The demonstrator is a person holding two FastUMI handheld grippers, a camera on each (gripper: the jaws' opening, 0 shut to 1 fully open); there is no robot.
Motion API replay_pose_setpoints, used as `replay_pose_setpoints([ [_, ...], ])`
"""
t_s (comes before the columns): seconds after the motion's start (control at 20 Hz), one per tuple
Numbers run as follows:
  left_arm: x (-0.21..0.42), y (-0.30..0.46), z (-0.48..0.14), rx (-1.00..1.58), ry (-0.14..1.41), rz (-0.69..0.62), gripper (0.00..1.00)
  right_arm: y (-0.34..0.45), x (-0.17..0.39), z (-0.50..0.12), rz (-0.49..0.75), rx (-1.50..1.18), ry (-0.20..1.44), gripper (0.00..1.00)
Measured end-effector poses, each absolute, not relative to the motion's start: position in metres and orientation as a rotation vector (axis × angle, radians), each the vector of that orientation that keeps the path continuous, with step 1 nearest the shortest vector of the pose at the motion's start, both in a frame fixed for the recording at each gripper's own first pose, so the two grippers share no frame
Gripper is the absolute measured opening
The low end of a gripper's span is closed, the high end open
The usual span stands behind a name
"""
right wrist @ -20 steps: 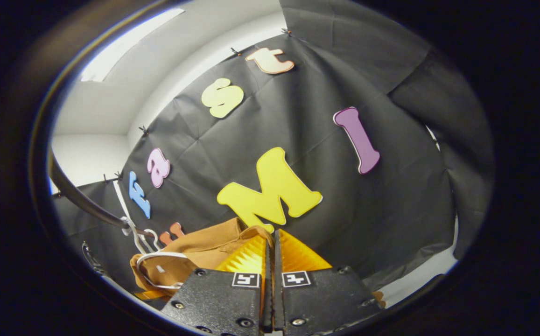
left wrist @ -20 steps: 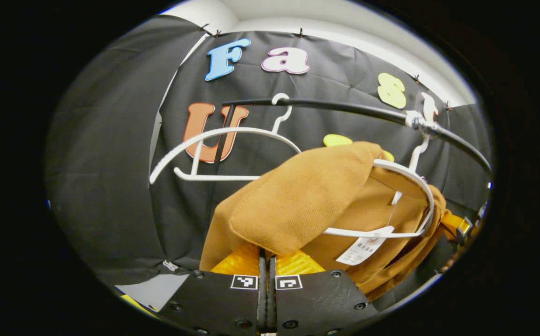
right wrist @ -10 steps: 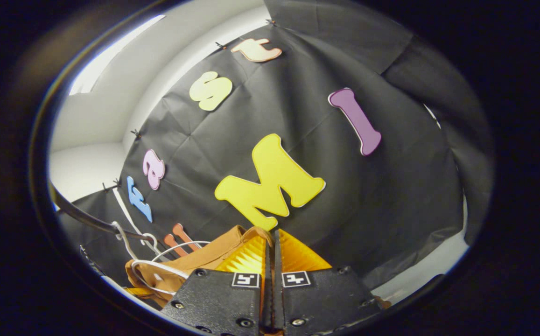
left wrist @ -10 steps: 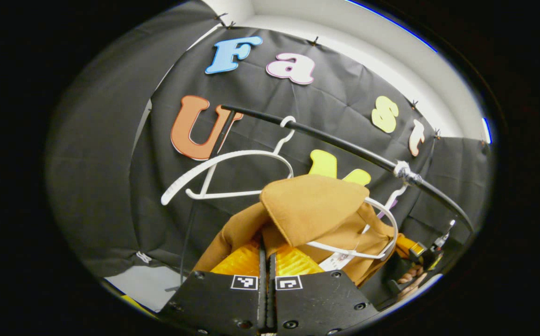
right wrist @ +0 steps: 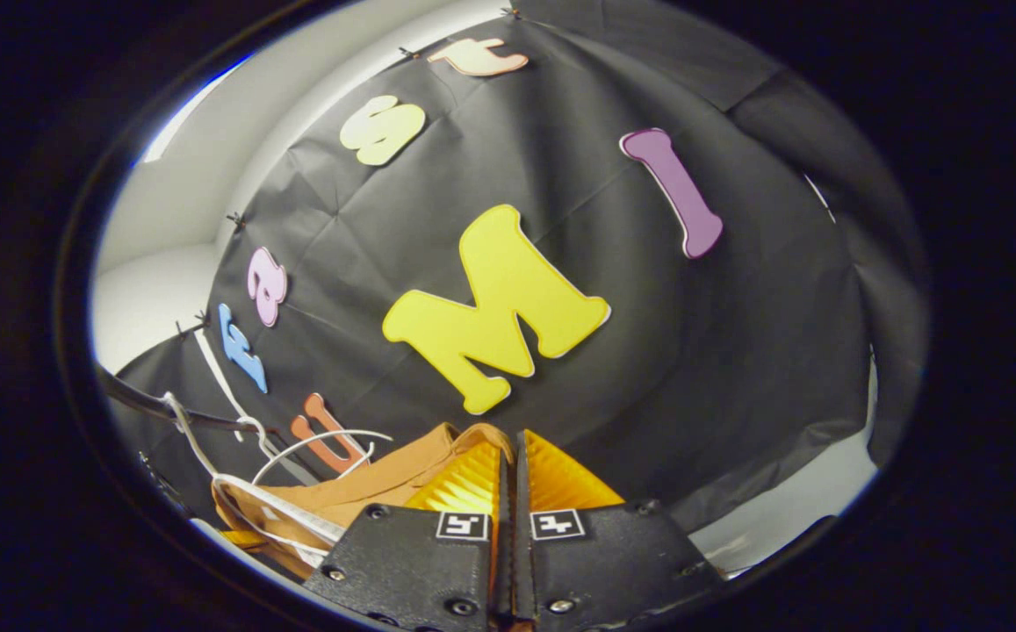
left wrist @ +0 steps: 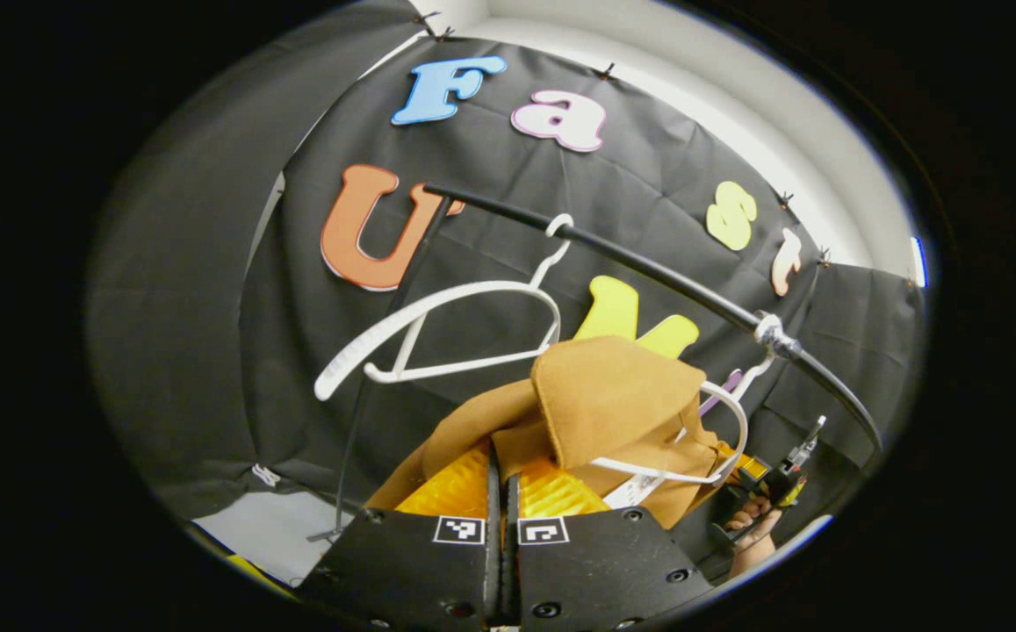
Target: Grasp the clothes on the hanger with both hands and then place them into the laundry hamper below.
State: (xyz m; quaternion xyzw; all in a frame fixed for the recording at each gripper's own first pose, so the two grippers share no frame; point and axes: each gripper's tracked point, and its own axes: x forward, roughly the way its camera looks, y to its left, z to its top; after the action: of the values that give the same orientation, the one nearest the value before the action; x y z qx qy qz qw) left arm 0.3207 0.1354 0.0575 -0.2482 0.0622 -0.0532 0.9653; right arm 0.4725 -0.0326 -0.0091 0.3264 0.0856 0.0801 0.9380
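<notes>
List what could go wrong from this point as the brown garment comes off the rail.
1. The white hanger sits inside the brown garment, so it may travel along into the hamper.
2. Its hook is at the black rail; pulling may jerk the rail or the empty hanger.
3. The left gripper and right gripper each pinch a fabric edge, which may slip.

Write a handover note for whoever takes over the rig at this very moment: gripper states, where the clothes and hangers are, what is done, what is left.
Left gripper: shut on the brown garment.
Right gripper: shut on the same garment's other edge.
The garment is bunched between the grippers, with a white hanger partly inside it and hooked near the black rail. A second white hanger hangs bare on the rail.
Done: both grasps.
Left: free the garment from its hanger, lower it into the hamper.
</notes>
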Motion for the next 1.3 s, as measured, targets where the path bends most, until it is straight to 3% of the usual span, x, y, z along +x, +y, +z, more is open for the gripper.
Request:
replay_pose_setpoints([
  [0.35, 0.333, 0.144, 0.059, -0.448, 0.16, -0.102, 0.0, -0.022, 0.496, -0.035, 0.172, 0.618, 0.281, 0.05],
  [0.6, 0.338, 0.141, 0.054, -0.582, 0.171, -0.152, 0.0, -0.015, 0.496, -0.074, 0.177, 0.68, 0.367, 0.05],
  [1.1, 0.343, 0.129, 0.033, -0.688, 0.198, -0.146, 0.0, 0.022, 0.46, -0.136, 0.208, 0.808, 0.477, 0.04],
  [1.3, 0.347, 0.145, 0.035, -0.773, 0.158, -0.113, 0.0, 0.031, 0.455, -0.132, 0.217, 0.841, 0.476, 0.04],
])
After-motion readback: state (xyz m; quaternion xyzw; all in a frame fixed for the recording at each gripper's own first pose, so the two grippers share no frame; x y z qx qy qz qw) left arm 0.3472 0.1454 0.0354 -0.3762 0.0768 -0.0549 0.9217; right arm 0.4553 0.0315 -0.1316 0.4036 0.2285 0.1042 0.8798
